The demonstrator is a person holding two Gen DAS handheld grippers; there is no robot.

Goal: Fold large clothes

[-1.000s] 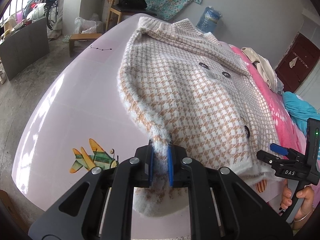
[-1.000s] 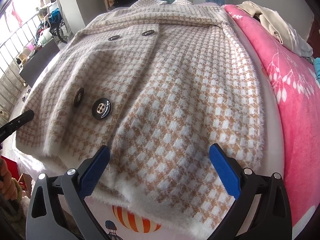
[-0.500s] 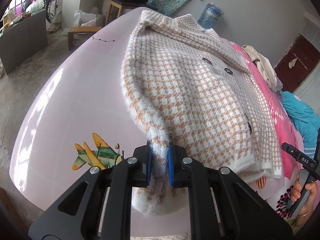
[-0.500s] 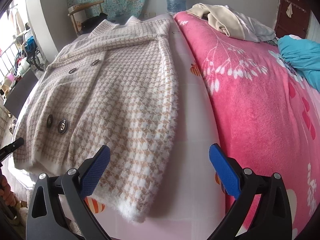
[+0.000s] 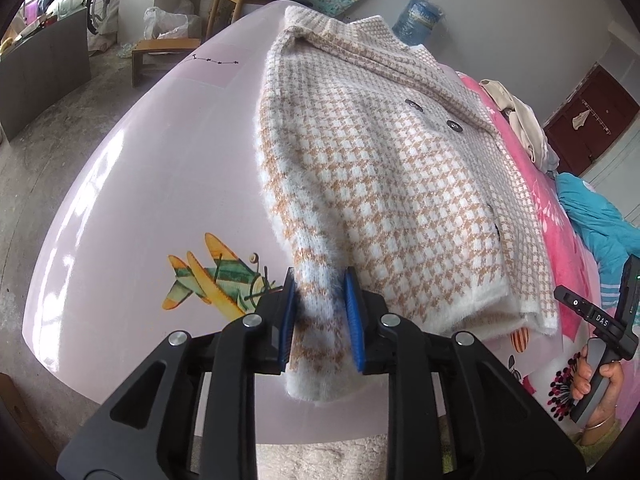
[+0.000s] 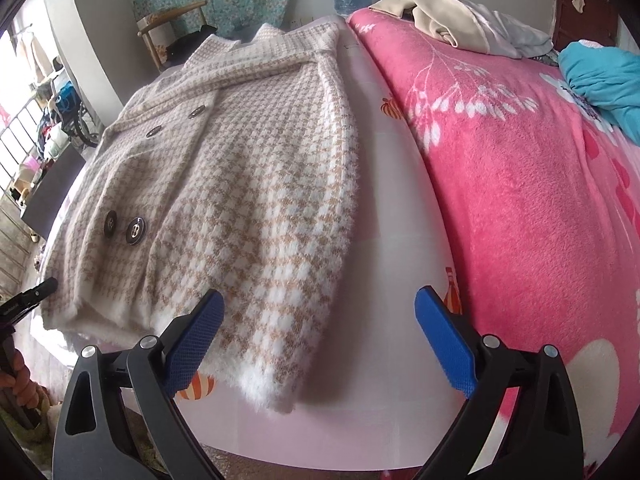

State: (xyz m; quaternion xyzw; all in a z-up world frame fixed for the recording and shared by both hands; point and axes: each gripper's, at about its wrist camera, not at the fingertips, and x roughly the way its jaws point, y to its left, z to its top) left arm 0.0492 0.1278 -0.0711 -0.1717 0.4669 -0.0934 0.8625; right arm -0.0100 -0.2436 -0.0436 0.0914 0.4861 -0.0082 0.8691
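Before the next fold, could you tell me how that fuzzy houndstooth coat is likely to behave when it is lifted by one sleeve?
Probably floppy: the sleeve sags between the opening jaws of the left gripper. The houndstooth coat looks thick and layered, so likely heavy for a garment and apt to drag on the pink sheet. Its fuzzy knit should grip the pads rather than slip.

The left gripper [image 5: 320,320] is pointed steeply downward, and its jaws are being opened, with a fold of knit fabric seen between the blue pads [image 5: 289,322], which are no longer pressed tight on it. The right gripper [image 6: 320,336] is held with its jaws spread wide and nothing gripped between them. The handle of the right gripper is clasped by the person's right hand [image 5: 596,384].
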